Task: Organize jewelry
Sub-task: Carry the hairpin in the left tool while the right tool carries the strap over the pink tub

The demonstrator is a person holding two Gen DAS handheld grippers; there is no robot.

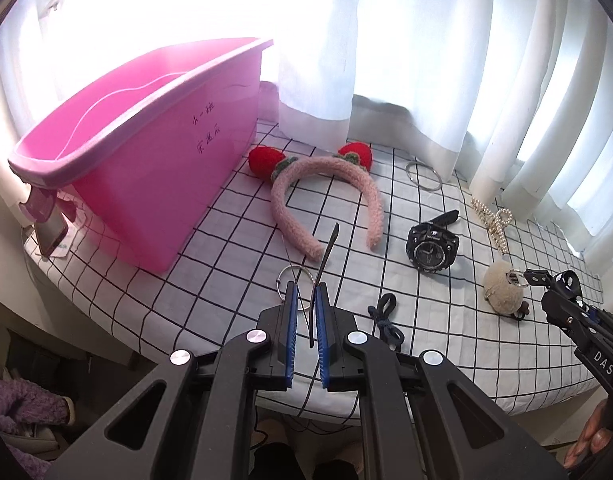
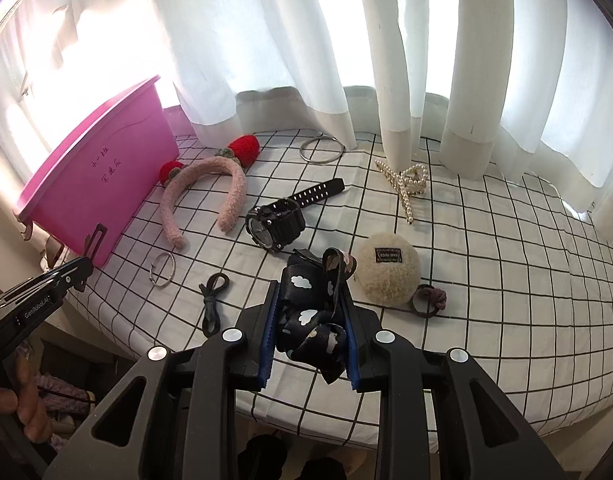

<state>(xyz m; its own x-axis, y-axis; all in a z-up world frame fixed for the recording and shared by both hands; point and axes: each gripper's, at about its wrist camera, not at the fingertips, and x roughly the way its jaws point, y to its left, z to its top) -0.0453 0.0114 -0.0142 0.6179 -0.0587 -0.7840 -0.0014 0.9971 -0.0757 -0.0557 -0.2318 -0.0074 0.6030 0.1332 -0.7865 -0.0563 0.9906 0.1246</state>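
You are carrying a thin dark clip [image 1: 326, 258] pinched in the nearly closed left gripper [image 1: 305, 292] and a cloud-print fabric piece [image 2: 310, 312] clamped in the right gripper [image 2: 308, 288], so be keeping both squeezes firm until each is hanging over the pink bin [image 1: 146, 120].

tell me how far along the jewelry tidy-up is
Early. No item shows in the pink bin, though its floor is hidden. In hand: the left gripper pinches a thin dark clip; the right gripper clamps a cloud-print scrunchie. Left on the cloth: headband, watch, bangles, pearl clip, pompom, black tie.
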